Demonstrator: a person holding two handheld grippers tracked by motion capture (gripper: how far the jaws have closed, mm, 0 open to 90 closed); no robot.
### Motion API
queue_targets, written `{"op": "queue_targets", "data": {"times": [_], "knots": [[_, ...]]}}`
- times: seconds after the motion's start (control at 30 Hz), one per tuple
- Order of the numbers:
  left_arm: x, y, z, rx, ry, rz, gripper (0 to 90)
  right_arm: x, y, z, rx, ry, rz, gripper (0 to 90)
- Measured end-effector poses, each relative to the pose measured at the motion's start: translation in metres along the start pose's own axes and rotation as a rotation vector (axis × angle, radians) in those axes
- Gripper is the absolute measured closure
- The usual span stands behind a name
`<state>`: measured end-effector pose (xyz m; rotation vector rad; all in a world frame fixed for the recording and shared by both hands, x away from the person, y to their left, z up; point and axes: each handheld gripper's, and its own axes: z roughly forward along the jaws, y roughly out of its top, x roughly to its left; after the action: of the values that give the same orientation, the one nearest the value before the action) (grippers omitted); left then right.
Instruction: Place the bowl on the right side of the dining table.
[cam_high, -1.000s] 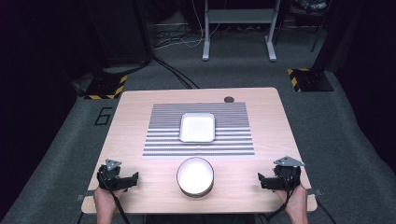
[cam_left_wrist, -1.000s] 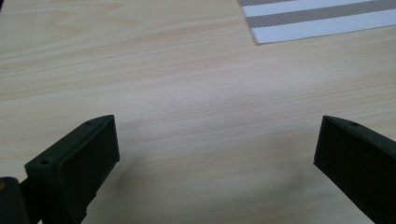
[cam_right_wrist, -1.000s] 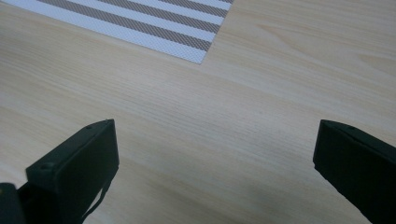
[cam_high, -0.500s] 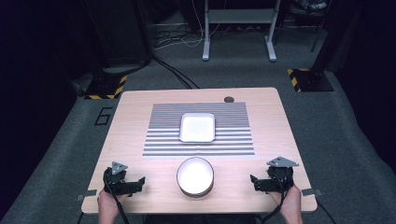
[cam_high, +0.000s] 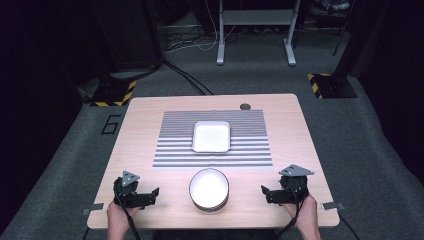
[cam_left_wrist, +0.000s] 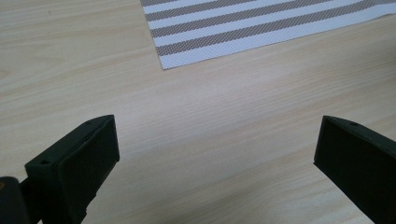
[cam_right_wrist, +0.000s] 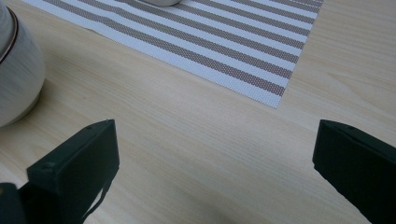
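Note:
A round white bowl (cam_high: 209, 189) stands near the table's front edge, between my two grippers. Its pale side shows at the left edge of the right gripper view (cam_right_wrist: 16, 70). A square white dish (cam_high: 212, 136) rests on a grey-and-white striped placemat (cam_high: 250, 150) in the middle of the table. My left gripper (cam_high: 152, 195) is left of the bowl, pointing toward it, jaws wide apart over bare wood (cam_left_wrist: 215, 140). On the bowl's right, my right gripper (cam_high: 266, 192) is open too, empty (cam_right_wrist: 210, 154).
The wooden table (cam_high: 140, 130) has a small dark round cap (cam_high: 244, 106) at its far edge. The placemat's corner shows in the left gripper view (cam_left_wrist: 163, 65) and the right gripper view (cam_right_wrist: 275, 100). Dark floor, cables and stand legs lie beyond.
Both grippers have shifted inward toward the bowl. The bowl and the dish have stayed put.

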<state>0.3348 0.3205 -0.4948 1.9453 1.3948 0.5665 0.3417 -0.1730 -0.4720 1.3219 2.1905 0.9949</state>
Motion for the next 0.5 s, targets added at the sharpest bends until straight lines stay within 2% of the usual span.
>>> {"op": "queue_targets", "data": {"times": [0.5], "knots": [[-0.019,0.02,-0.007,-0.02,-0.043,0.039,0.0,0.015,0.019,0.0,0.0,0.034,-0.037,0.2]]}}
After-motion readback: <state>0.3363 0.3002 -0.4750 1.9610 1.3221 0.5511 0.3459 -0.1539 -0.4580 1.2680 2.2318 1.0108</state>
